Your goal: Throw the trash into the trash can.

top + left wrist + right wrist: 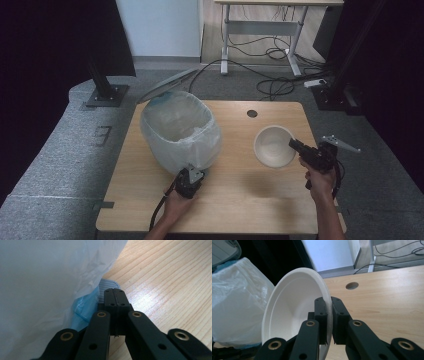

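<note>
White bowl (274,145), plain and shallow, sits toward the right edge of the wooden tabletop (235,200), about midway between near and far edges. The right claw (295,145) has it by the rim: in the right gripper view the two black jaws stand nearly together with the thin rim of the bowl (294,312) pinched between them, one jaw inside the bowl and one outside. The bowl is tipped up on edge in that view, its hollow facing left. Right hand (319,176) comes in from the near right corner, forearm angled up the tabletop, claw pointing left toward the bowl.

The left hand (176,202) enters from the near edge, left of centre, and holds the left claw (194,173) pointed away from the person, its tip against the near side of a bin lined with a clear plastic bag (180,131). In the left gripper view the jaws are pressed flat together; whether any film is caught between them I cannot tell. The bag (47,282) billows just to their left, with a blue layer (85,307) showing beneath it.

The bin stands on the far left part of the tabletop, well apart from the bowl. A round hole (252,113) sits near the far edge.
</note>
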Tool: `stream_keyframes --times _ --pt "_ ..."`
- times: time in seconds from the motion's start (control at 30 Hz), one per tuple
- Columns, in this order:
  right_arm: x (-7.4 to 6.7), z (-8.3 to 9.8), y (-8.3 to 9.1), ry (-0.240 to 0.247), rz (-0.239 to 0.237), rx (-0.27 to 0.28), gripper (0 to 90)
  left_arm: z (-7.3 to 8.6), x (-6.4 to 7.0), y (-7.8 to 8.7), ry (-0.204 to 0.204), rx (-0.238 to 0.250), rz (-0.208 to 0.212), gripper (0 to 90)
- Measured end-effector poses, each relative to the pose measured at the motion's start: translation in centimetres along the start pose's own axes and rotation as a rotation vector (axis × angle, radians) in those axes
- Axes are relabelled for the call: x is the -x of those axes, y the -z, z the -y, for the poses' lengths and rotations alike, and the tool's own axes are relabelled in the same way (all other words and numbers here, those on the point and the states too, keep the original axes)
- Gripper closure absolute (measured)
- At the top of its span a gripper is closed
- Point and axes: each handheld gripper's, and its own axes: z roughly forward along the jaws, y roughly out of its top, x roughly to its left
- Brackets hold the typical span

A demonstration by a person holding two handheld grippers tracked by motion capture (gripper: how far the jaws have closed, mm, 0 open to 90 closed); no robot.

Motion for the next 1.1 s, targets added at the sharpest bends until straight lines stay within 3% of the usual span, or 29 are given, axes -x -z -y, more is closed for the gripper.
stream_keyframes --times 0.43,1.1 --pt "-2.5 -3.4 0.4 0.04 -0.026 0.035 83.5 0.0 0.0 0.0 0.001 -0.002 -0.001 90.0" --pt "-5.4 -5.7 -0.6 0.073 -0.069 0.051 83.5 0.0 0.0 0.0 0.0 -0.001 -0.001 90.0"
